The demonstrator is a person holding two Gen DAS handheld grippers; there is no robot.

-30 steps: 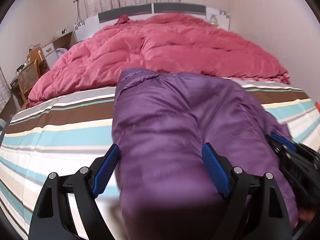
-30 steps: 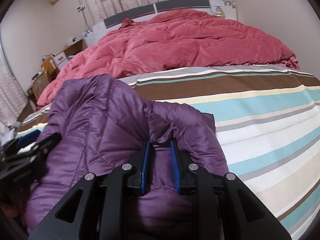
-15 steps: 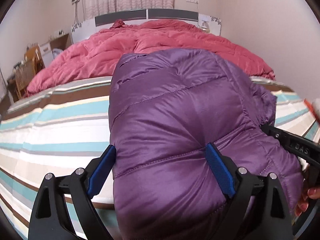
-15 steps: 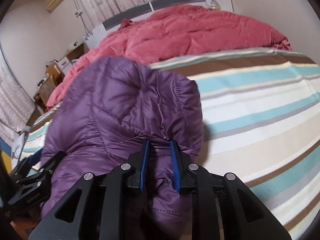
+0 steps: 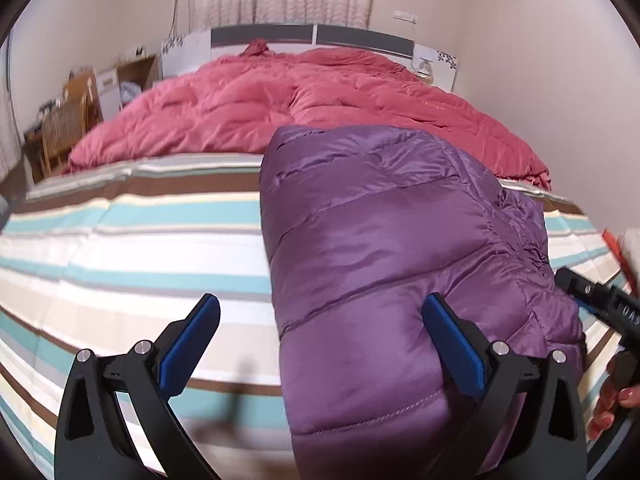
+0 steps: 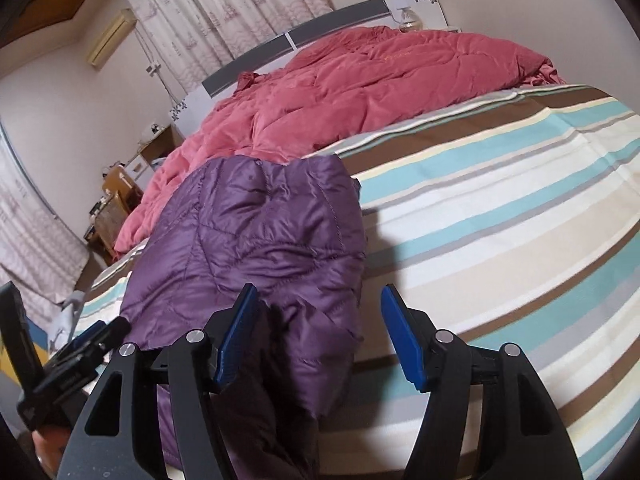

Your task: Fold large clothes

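A purple quilted down jacket (image 5: 384, 248) lies folded into a long bundle on the striped bed sheet (image 5: 140, 248), its near end at the bed's front edge. It also shows in the right wrist view (image 6: 260, 240). My left gripper (image 5: 320, 340) is open, its jaws wide apart over the jacket's near left edge, holding nothing. My right gripper (image 6: 316, 336) is open above the jacket's near right corner, holding nothing. The right gripper also shows at the right edge of the left wrist view (image 5: 600, 304).
A crumpled pink-red duvet (image 5: 304, 104) covers the far half of the bed below the headboard (image 5: 312, 36). Wooden chairs and a bedside cabinet (image 5: 72, 120) stand to the left. Striped sheet (image 6: 500, 208) lies to the jacket's right.
My right gripper has opened and let go of the jacket. The jacket has dropped from a raised hump to lie flat on the sheet. My left gripper has stayed open.
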